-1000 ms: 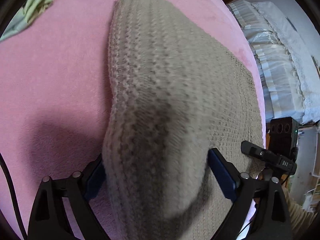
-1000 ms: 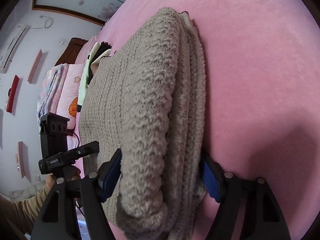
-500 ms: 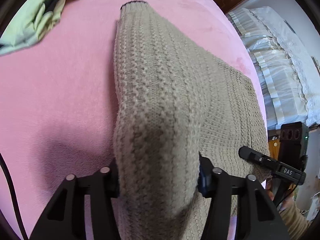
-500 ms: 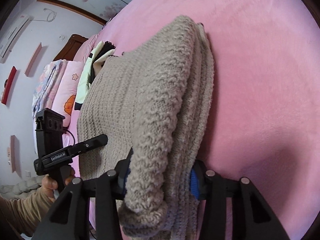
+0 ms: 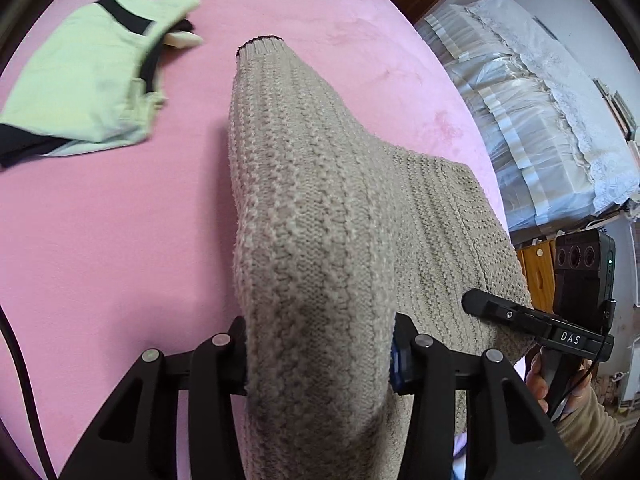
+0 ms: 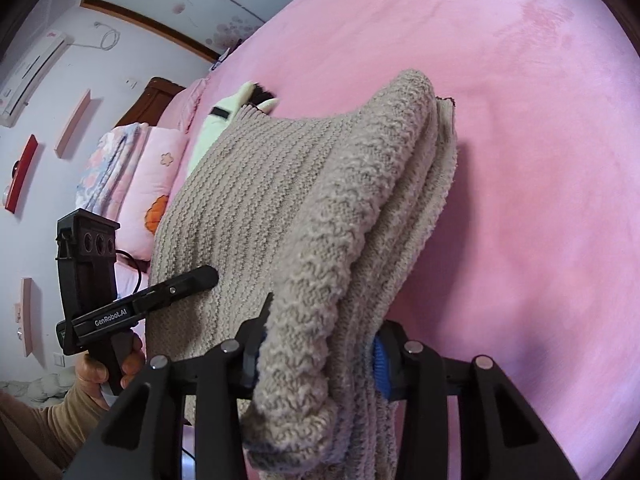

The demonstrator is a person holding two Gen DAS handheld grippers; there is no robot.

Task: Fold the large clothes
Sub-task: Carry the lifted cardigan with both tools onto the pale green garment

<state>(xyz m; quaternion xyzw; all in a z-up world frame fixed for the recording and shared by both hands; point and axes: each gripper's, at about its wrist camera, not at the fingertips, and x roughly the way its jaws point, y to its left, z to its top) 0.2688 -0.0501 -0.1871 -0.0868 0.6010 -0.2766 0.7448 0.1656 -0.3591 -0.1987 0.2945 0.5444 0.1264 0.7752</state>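
Note:
A beige knitted sweater [image 5: 320, 200], folded into thick layers, lies on the pink bed cover [image 5: 100, 240]. My left gripper [image 5: 320, 354] is closing on one bunched end of it, pads pressed into the knit, that end raised off the bed. In the right wrist view the same sweater [image 6: 280, 200] hangs between the pads of my right gripper [image 6: 318, 354], which is also closing on its stacked edges. The fabric hides most of both pairs of pads. A cuff with a dark rim [image 5: 260, 46] points away at the far end.
A pale green garment with black trim [image 5: 88, 76] lies on the bed at the far left. Pink patterned pillows [image 6: 156, 184] sit by the headboard. White draped bedding [image 5: 540, 120] stands beyond the bed's right edge. A hand [image 6: 132, 360] holds the other gripper's handle.
Both grippers went from wide around the sweater's ends to clamped on them, then rose, lifting the near edge. The green garment came into the left wrist view.

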